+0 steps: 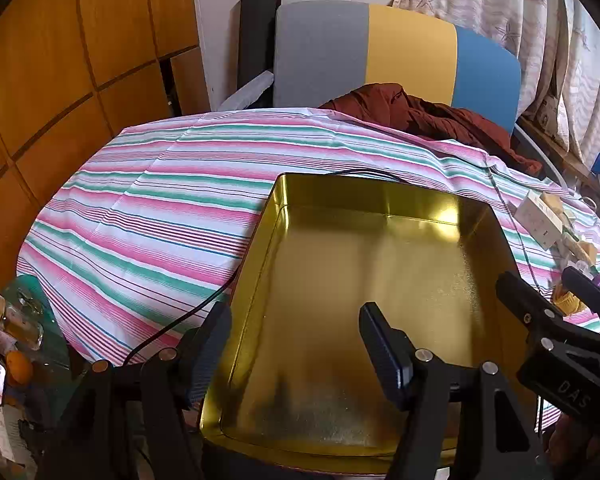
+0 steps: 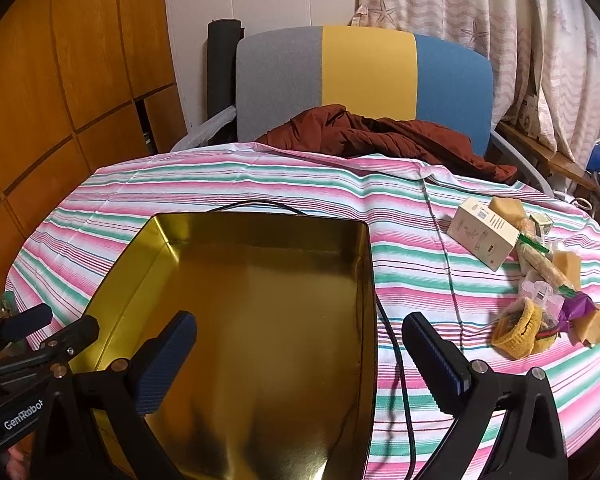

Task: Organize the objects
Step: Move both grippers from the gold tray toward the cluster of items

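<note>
An empty gold metal tin (image 1: 476, 216) (image 2: 156, 232) lies open on the striped tablecloth. My left gripper (image 1: 296, 340) is open, its fingers straddling the tin's near left wall. My right gripper (image 2: 300, 340) is open, its fingers straddling the tin's right wall; it also shows in the left wrist view (image 1: 548, 284). The left gripper shows in the right wrist view (image 2: 56, 320). A pile of small objects lies right of the tin: a white carton (image 2: 482, 236), yellow sponge pieces (image 2: 508, 206), a yellow knitted pouch (image 2: 518, 330), a purple wrapper (image 2: 578, 306) and a wrapped stick (image 2: 544, 266).
A black cable (image 2: 396, 360) runs along the tin's right side and behind it. A chair (image 2: 364, 76) with a brown jacket (image 2: 380, 134) stands behind the table. A wooden cabinet (image 1: 40, 80) is at the left. Glass items and an orange (image 1: 18, 366) sit low left.
</note>
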`<act>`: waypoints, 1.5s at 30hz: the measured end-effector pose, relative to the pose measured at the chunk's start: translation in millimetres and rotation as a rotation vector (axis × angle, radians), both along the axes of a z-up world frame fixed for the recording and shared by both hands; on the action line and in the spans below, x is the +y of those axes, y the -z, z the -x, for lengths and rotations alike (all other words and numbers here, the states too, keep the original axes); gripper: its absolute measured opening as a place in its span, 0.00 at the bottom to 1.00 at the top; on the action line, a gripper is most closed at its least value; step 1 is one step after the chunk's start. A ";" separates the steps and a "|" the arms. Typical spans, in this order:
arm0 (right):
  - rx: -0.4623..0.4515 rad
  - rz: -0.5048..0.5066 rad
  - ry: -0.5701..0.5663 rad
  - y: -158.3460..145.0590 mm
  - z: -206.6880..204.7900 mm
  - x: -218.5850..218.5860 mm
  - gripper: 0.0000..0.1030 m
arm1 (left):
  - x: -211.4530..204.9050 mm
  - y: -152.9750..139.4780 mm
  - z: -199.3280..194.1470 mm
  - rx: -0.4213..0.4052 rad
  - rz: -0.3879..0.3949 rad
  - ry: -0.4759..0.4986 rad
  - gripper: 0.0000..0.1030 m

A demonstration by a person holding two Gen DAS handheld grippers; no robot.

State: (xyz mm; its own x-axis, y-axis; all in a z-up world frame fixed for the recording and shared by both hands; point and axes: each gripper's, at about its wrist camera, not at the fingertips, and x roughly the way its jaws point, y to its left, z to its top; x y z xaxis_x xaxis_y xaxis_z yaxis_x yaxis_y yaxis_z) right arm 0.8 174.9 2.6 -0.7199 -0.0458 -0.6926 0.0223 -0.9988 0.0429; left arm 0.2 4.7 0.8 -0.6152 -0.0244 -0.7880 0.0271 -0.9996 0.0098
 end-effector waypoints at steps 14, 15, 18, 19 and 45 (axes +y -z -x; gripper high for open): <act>0.037 0.007 -0.012 -11.6 -8.1 3.0 1.00 | 6.9 -11.3 -5.5 0.026 0.022 0.002 0.65; 0.042 0.005 -0.010 -12.8 -8.6 4.7 1.00 | 8.6 -11.2 -5.2 0.022 0.018 0.008 0.65; 0.057 0.008 0.004 -16.5 -10.1 14.0 1.00 | 13.8 -10.9 -3.7 0.006 -0.015 0.042 0.65; 0.060 0.009 0.015 -17.3 -10.5 18.6 1.00 | 15.8 -10.9 -3.8 0.003 -0.031 0.057 0.65; 0.105 -0.022 0.628 13.5 -88.6 306.3 0.97 | 170.0 -19.5 10.4 -0.072 -0.394 0.611 0.67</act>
State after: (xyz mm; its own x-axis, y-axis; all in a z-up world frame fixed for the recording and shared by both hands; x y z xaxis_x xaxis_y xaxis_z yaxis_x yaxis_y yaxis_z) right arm 89.4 481.1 -10.9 -0.6691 0.4201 -0.6131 -0.5646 -0.8237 0.0517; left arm -10.2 174.7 20.3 -0.3747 0.6001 -0.7067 -0.5238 -0.7660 -0.3727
